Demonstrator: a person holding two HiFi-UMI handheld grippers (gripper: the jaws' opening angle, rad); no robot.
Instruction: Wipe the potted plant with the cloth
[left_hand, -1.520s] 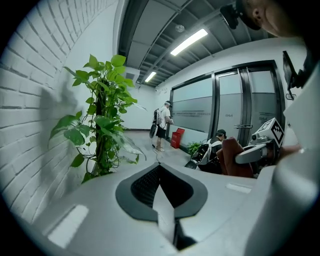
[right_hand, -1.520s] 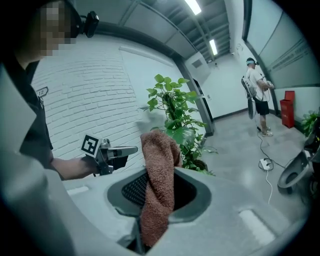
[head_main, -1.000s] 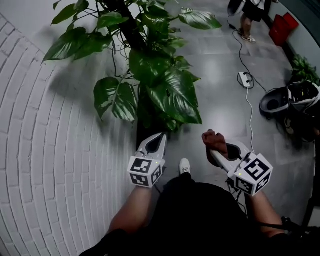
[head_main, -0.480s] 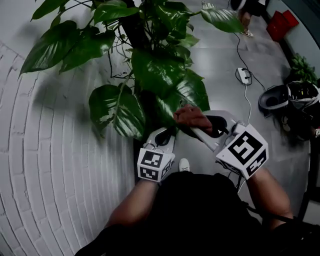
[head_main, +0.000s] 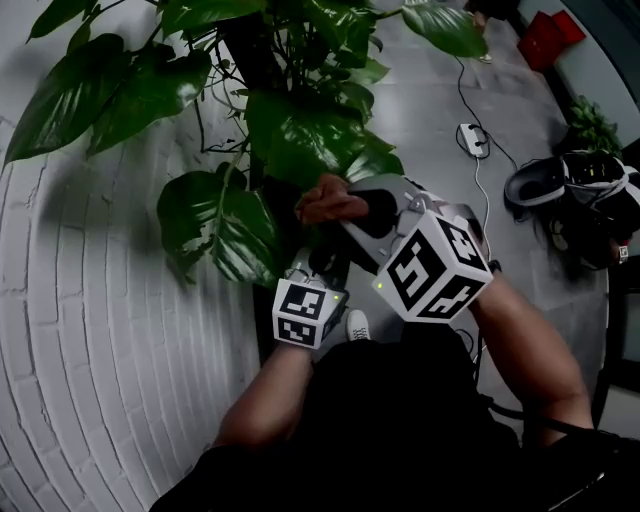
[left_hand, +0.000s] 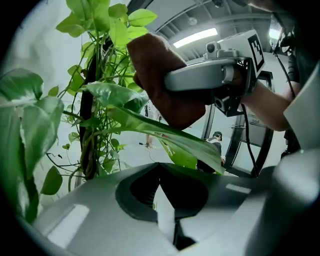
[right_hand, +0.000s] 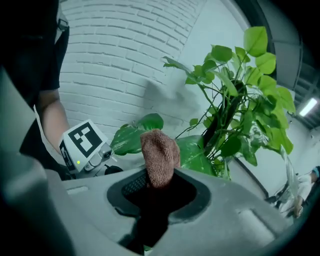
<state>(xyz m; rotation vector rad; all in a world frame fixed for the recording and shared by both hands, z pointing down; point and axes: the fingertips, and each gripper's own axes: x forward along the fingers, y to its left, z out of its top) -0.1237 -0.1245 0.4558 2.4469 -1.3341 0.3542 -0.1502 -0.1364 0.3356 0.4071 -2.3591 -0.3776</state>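
Two hand-held grippers work at the foliage of a potted plant (head_main: 300, 120) beside a white brick wall (head_main: 110, 340). Its pot is lost in shadow beneath the leaves, and the head view hides the tips of the left gripper (head_main: 325, 262) under the greenery. That gripper's own view shows its jaws pressed together with a long leaf (left_hand: 165, 131) lying right at their tips, though whether they nip its edge cannot be made out. Against half a second ago, the right gripper (head_main: 350, 212) has climbed toward the camera and carried the cloth (head_main: 322, 200) left, deeper among the leaves, while the left one has barely shifted. The cloth, a rust-brown, nubbly bundle, is pinched between the right gripper's jaws. Its rounded end juts past them and bears down on the top of the long, glossy green leaf.
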